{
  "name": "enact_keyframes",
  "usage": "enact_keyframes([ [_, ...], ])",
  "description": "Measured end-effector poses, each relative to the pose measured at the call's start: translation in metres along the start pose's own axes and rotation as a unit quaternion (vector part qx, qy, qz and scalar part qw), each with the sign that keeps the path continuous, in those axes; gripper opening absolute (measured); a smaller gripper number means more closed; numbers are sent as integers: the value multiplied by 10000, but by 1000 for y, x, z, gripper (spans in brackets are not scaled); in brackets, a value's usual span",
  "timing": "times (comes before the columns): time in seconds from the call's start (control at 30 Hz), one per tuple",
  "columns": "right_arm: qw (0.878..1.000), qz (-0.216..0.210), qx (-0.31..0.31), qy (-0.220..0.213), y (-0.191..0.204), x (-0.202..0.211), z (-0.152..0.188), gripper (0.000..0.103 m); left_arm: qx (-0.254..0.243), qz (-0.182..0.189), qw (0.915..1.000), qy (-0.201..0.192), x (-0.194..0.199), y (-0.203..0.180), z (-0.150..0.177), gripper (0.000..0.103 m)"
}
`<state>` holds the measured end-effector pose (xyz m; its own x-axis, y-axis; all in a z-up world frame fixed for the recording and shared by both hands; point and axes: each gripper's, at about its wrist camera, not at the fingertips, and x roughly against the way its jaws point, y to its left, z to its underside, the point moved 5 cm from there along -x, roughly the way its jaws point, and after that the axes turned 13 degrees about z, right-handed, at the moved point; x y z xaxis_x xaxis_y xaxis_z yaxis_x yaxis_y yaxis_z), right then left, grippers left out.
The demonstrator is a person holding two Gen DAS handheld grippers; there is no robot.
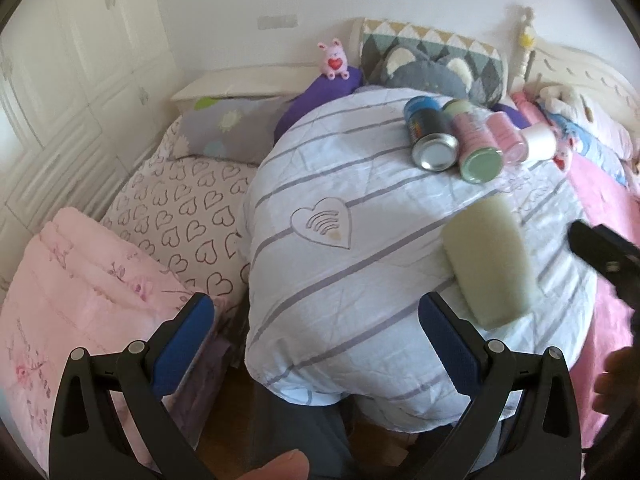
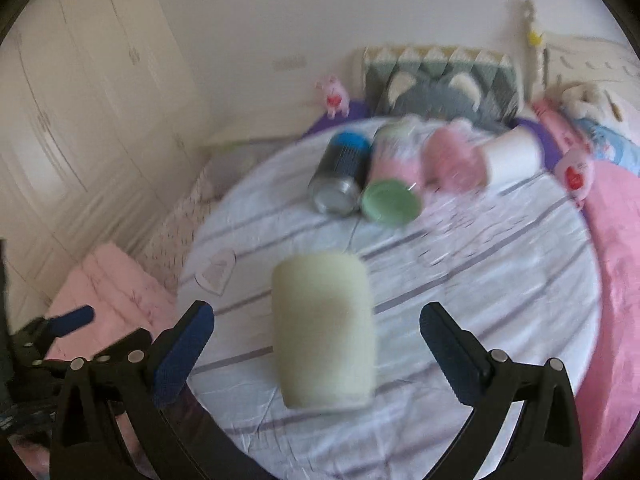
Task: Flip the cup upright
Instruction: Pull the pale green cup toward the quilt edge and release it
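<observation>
Cup (image 2: 325,332): lies on its side on the striped quilt (image 2: 480,280), in the near half, well apart from the row of containers behind it.
Cup axis: long axis runs roughly toward and away from the right wrist camera; in the left wrist view the cup (image 1: 490,260) sits to the right and slants slightly.
Cup ends: the picture is blurred, so I cannot tell which end is the mouth.
Cup look: pale cream-green, matte, rounded cylinder, plain.
Containers: a blue-topped metal can (image 2: 340,176), a green-lidded jar (image 2: 394,196), a pink one (image 2: 454,160) and a white cup (image 2: 512,158) lie side by side, touching; contents not visible.
Right gripper (image 2: 316,344): spread wide, empty, the cup between its blue pads without touching them.
Left gripper (image 1: 316,340): spread wide, holding nothing, the cup just right of its right finger.
</observation>
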<state>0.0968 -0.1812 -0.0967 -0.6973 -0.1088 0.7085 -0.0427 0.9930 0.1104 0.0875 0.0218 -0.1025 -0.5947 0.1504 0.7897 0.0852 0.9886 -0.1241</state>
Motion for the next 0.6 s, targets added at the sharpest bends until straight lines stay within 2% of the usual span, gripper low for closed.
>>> enact_keyframes([
  [0.1,9995,151,-132,-247,-13,29,-7,103,-74,59,9999,-72,10,-11,0,103],
  [0.27,9974,415,-347,-479,-30,59,6,103,-246,167,9994,-162,24,-31,4,103],
  [0.6,9970,424,-569,-321,-48,64,31,103,-319,279,9989,-205,43,-46,14,103],
])
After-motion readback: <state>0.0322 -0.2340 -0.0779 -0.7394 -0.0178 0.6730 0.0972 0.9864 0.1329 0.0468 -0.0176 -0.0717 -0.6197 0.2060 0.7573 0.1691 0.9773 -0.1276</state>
